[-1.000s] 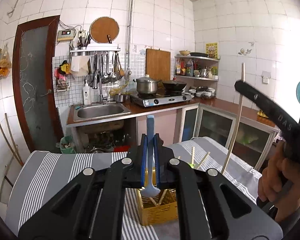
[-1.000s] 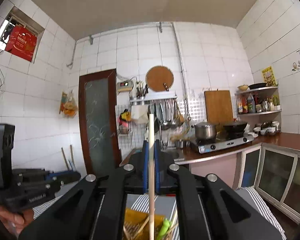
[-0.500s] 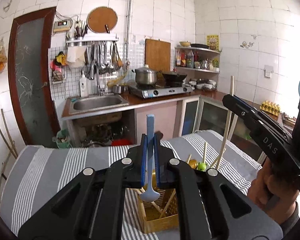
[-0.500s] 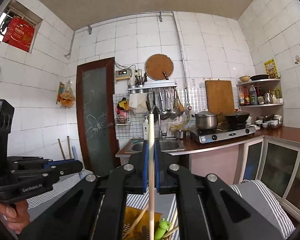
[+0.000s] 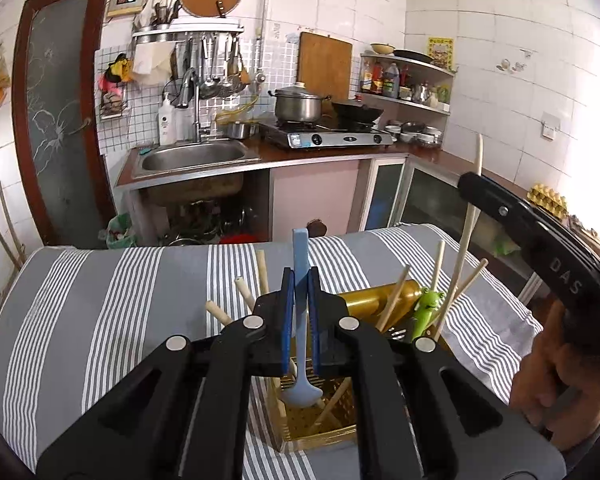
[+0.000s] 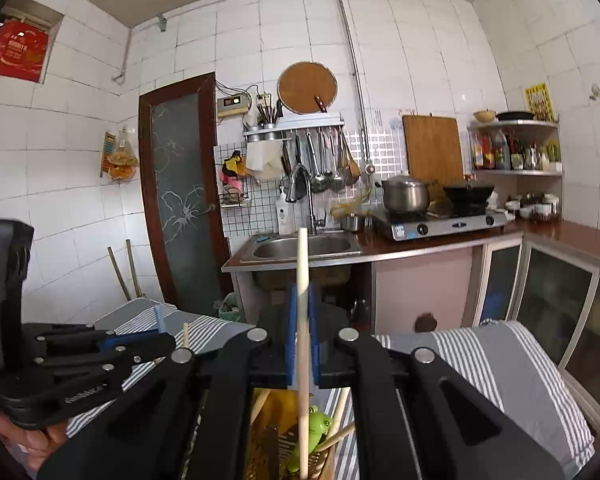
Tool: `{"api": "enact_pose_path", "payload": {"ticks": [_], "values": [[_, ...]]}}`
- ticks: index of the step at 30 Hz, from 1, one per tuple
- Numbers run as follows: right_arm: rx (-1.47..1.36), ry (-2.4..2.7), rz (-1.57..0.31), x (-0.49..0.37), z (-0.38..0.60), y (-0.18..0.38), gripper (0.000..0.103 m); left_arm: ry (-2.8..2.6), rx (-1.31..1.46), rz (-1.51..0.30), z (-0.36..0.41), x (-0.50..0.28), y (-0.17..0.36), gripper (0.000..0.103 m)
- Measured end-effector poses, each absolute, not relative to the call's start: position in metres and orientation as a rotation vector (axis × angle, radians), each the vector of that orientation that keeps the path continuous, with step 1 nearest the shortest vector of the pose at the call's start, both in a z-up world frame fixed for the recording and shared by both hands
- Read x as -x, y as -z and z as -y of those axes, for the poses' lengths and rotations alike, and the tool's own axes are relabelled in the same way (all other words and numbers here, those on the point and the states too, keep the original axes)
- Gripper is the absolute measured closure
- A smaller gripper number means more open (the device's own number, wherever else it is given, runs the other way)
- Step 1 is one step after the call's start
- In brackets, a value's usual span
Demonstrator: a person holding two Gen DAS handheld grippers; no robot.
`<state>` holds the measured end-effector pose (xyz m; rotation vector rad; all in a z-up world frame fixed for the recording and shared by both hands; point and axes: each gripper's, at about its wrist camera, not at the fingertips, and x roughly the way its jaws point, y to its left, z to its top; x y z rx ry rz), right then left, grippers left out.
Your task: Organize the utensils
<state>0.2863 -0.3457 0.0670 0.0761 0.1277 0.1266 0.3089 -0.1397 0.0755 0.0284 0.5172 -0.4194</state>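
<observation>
The left gripper [image 5: 299, 320] clamped a blue spoon [image 5: 300, 390] over the yellow basket [image 5: 320, 426]; at three o'clock, the right gripper [image 6: 302, 344] pinched a long chopstick [image 6: 302, 320]. Dropping both in appeared next, needing both jaws to open.

The bench [image 5: 100, 320] is covered by a grey cloth with white stripes [image 5: 480, 344]. A yellow perforated utensil basket [image 5: 320, 428] stands directly on the cloth, near the bench's front edge.
</observation>
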Motion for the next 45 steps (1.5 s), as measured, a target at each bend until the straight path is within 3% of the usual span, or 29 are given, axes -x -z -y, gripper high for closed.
{"api": "enact_pose_path", "payload": {"ticks": [2, 3, 5, 6, 7, 8, 11, 13, 17, 24, 32, 45], "values": [[-0.077, -0.103, -0.139, -0.287, 0.349, -0.067, 0.094, 0.417, -0.024, -0.514, 0.139, -0.310, -0.074, 0.097], [-0.081, -0.097, -0.152, -0.289, 0.349, -0.067, 0.087, 0.413, -0.021, -0.514, 0.140, -0.311, -0.073, 0.097], [-0.095, -0.103, -0.156, -0.289, 0.352, -0.068, 0.050, 0.410, -0.020, -0.511, 0.140, -0.311, -0.072, 0.095], [-0.098, -0.094, -0.146, -0.287, 0.353, -0.069, 0.050, 0.406, -0.019, -0.508, 0.140, -0.310, -0.073, 0.082], [-0.093, -0.090, -0.142, -0.285, 0.353, -0.069, 0.050, 0.402, -0.013, -0.498, 0.139, -0.309, -0.075, 0.062], [-0.080, -0.086, -0.136, -0.282, 0.351, -0.072, 0.050, 0.388, -0.006, -0.480, 0.137, -0.306, -0.078, 0.054], [-0.061, -0.041, -0.086, -0.267, 0.351, -0.083, 0.045, 0.340, -0.001, -0.419, 0.132, -0.295, -0.093, 0.044], [-0.063, -0.019, -0.066, -0.254, 0.351, -0.091, 0.038, 0.318, 0.001, -0.389, 0.128, -0.286, -0.102, 0.025], [-0.062, -0.022, -0.034, -0.219, 0.355, -0.096, 0.023, 0.264, 0.060, -0.324, 0.100, -0.263, -0.110, 0.007], [0.027, -0.007, -0.015, -0.161, 0.347, -0.059, 0.010, 0.120, 0.001, -0.272, 0.069, -0.216, -0.068, 0.005], [0.018, 0.015, -0.111, -0.090, 0.333, 0.041, 0.010, 0.100, -0.008, -0.238, 0.030, -0.124, 0.012, 0.005], [0.043, 0.130, -0.006, -0.050, 0.327, 0.067, 0.009, 0.032, -0.052, -0.102, 0.033, -0.080, 0.034, 0.005]]}}
